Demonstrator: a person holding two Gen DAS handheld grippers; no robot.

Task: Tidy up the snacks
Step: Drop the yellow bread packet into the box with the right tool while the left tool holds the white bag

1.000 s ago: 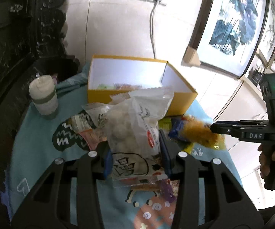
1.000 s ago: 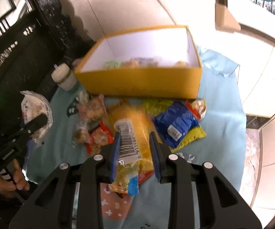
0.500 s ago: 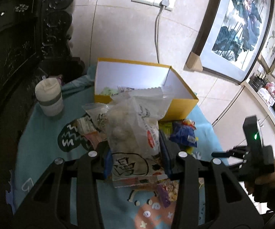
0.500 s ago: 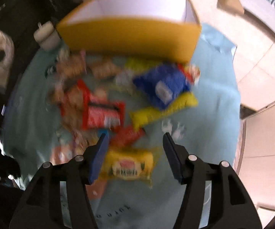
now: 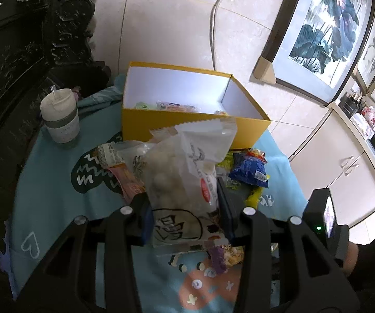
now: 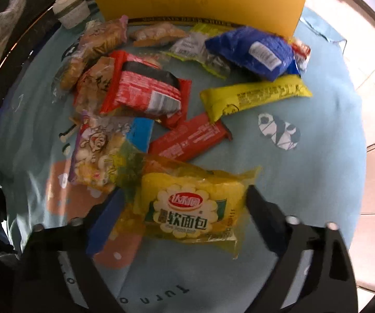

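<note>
A box (image 5: 187, 127) is showing yellow outside and white inside. The cloth (image 6: 304, 172) is showing light teal, printed with a panda, an orange patch and a dark green zigzag blob. Wrappers are showing blue (image 6: 255, 52), yellow (image 6: 255, 96) and red (image 6: 145, 88). The bread pack (image 6: 190, 208) is showing yellow with a red logo. The cup (image 5: 60, 120) is showing cream with a grey band.

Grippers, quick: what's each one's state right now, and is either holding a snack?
Left gripper: closed on the clear bag of white balls.
Right gripper: open, having just been opening, astride the yellow bread pack on the cloth, not gripping it.
</note>
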